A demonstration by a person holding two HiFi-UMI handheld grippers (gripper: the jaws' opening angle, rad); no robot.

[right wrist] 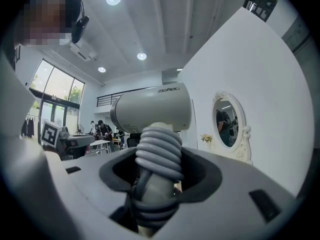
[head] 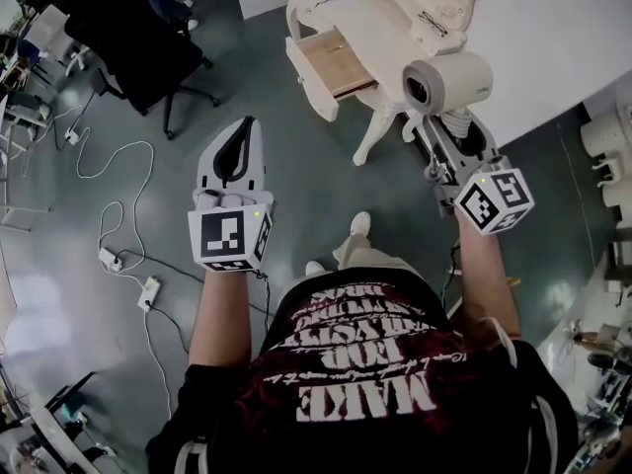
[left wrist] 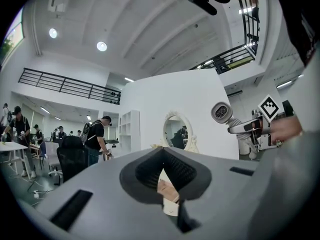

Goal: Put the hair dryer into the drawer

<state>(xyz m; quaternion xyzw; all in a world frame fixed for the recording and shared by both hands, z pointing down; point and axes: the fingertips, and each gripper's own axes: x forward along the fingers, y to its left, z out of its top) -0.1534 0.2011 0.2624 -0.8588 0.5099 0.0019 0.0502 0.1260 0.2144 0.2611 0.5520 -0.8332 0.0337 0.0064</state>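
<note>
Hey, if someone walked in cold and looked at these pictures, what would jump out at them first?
The pale hair dryer, clamped by its cord-wrapped handle in the right gripper, stands out at the head view's upper right. Just left of it, the white dressing table has its wooden drawer pulled open. The left gripper hangs empty over the grey floor.

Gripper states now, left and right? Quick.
Left gripper: closed, empty.
Right gripper: closed on the beige plastic hair dryer, at its cord-wrapped handle.
</note>
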